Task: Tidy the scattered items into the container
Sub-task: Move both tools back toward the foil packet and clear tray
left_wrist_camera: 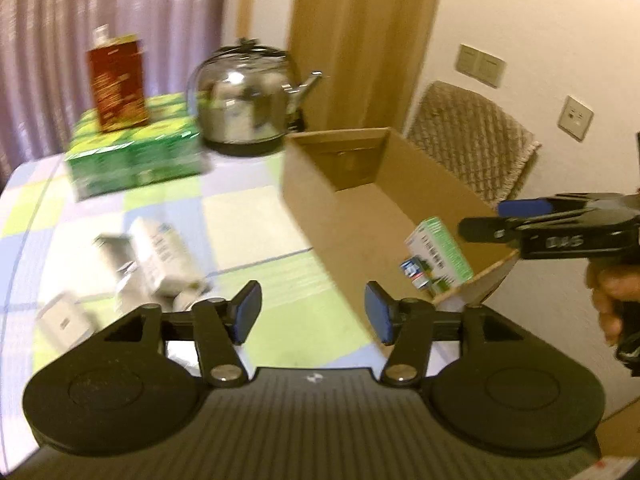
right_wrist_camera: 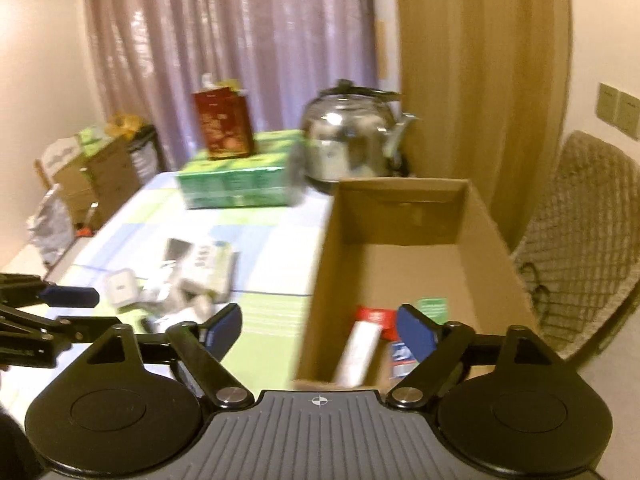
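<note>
The left gripper [left_wrist_camera: 312, 312] sits at lower centre of its view, jaws wide apart, nothing between them. The right gripper [right_wrist_camera: 318, 330] likewise gapes empty; a hand [left_wrist_camera: 612, 300] grips its handle at the left view's right edge.

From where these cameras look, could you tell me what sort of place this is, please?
Most likely a home dining room: a steel kettle on a table with a checked cloth, a woven chair, floor-length curtains and wall switches.

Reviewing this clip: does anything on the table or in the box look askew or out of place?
A heap of small white packets and boxes lies jumbled on the checked tablecloth, left of the open cardboard box. Inside, a green-and-white carton leans tilted against the wall. Nothing looks spilled or damaged.
</note>
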A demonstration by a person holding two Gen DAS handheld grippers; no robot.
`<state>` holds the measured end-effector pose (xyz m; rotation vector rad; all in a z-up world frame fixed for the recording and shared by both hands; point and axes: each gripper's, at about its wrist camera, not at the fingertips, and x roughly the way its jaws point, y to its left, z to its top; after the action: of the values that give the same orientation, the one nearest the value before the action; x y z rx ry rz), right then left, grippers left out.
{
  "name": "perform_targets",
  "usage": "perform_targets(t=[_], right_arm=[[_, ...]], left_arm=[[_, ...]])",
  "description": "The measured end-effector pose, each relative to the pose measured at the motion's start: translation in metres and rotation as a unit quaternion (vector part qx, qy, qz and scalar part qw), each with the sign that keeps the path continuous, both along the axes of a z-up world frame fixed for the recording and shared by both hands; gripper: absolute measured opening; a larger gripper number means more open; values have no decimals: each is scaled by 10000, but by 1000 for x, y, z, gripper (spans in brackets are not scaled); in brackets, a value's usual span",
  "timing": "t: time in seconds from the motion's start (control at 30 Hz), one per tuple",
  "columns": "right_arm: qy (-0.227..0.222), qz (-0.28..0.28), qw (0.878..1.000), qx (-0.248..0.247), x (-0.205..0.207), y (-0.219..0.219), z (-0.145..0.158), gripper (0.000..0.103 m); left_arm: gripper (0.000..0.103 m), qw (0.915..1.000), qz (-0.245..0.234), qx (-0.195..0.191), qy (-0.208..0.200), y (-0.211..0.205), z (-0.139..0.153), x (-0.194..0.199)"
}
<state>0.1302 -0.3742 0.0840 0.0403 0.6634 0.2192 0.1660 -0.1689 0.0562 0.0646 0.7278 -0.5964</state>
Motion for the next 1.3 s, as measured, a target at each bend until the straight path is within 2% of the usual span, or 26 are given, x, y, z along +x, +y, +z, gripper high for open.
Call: perform_targets(t=[0.07,0.2,0.47,0.6,0.87,1.3], right_arm=[[0,140,9999,50,-8,15,1,94],[60,428,9990,111,-22,46,-4,101],[431,932,9947,88,-33,88,-31,101],[579,1043,9929,31,-37,100,-43,101],[837,1074,9907,-51,-28,112,-63,101],[945,1421,9846,-368,15,132,-94,101]], left_arm=[[66,9997,234,3,35,25,-4,-9],[79,9974,697,-63,185,74,-12,-25],[95,9918,1235,159,285,138,-29,-58],[95,9894,1387,272,339,155,-39,-63],[97,9877,1466,154,516,170,-56,-61],[97,9870,1416,219,727,170,-85,-36]])
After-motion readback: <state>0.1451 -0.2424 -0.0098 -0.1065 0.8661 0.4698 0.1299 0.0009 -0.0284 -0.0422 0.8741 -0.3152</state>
